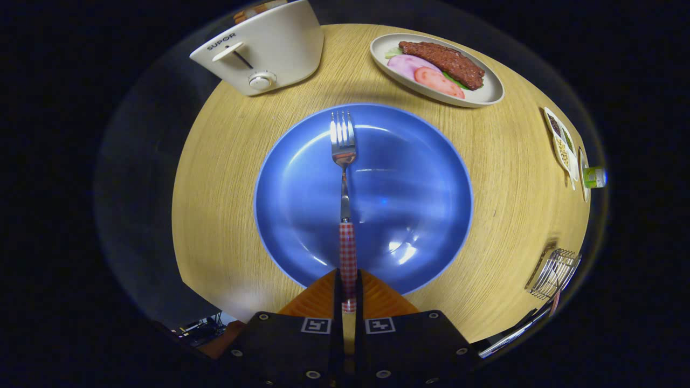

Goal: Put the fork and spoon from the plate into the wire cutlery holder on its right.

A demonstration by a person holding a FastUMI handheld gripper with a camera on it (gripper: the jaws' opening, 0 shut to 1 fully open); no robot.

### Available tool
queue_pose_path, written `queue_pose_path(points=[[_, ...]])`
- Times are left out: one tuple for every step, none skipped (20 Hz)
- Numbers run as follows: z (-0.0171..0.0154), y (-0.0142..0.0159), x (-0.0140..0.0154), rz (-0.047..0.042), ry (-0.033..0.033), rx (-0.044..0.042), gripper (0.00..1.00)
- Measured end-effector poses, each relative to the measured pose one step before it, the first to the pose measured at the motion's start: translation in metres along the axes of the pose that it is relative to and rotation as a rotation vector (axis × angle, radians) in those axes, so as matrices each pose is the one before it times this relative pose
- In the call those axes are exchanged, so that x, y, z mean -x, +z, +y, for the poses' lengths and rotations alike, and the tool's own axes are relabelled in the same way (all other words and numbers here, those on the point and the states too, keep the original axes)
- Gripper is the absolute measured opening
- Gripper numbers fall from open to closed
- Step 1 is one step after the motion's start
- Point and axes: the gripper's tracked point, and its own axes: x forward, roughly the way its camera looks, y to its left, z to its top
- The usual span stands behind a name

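**Fork pinched over the plate**

We see the gripper [349,293] at lower centre, its fingers pressed onto the checked handle of the fork [345,178]. The fork runs straight ahead, tines toward the top, over the blue plate [420,178] on the wooden surface [226,178]. The wire cutlery holder [555,274] sits at lower right, well apart.

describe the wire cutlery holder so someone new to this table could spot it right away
Start at the big blue plate mid-table, above which the tool is shut on the fork. Look right of the plate toward the table's near edge: the wire cutlery holder stands there, the one open metal-wire basket, unlike the solid dishes farther along that side.
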Motion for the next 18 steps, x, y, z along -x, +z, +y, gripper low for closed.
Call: queue_pose_path(points=[[-0.00611, -0.00101, 0.00899, -0.00974, 0.01464, -0.00408, 0.09], [-0.00805, -0.00242, 0.00969, -0.00996, 0.00713, -0.00542, 0.09], [-0.00993, -0.0055, 0.00987, -0.0053, -0.00067, -0.00363, 0.08], [-0.01119, -0.00438, 0.00933, -0.00399, 0.00128, -0.00832, 0.08], [-0.01055, -0.00488, 0.0103, -0.00028, 0.00251, -0.01142, 0.08], [-0.01159, -0.00493, 0.01052, 0.00045, 0.00427, -0.01422, 0.08], [-0.0121, -0.00535, 0.01083, -0.00155, 0.00468, -0.01708, 0.08], [-0.01252, -0.00572, 0.00938, -0.00109, -0.00435, -0.01771, 0.08], [-0.01537, -0.00438, 0.00886, -0.00709, -0.01625, -0.01264, 0.08], [-0.01769, -0.00461, 0.00864, -0.00885, -0.02081, -0.01034, 0.08], [-0.01724, -0.00444, 0.00786, -0.008, -0.01908, -0.01214, 0.08], [-0.01529, -0.00379, 0.00672, -0.00624, -0.0133, -0.01425, 0.08], [-0.01423, -0.00389, 0.00639, -0.00661, -0.00738, -0.01618, 0.08], [-0.01444, -0.00538, 0.00645, -0.00364, -0.00928, -0.01473, 0.08], [-0.01695, -0.00536, 0.00643, -0.00094, -0.013, -0.00797, 0.08], [-0.01422, -0.00639, 0.00287, 0.00113, -0.01798, -0.0036, 0.08], [-0.01411, -0.00593, 0.00453, 0.00293, -0.01396, -0.0019, 0.08], [-0.01357, -0.00698, 0.00415, 0.00566, -0.00463, -0.00173, 0.09]])
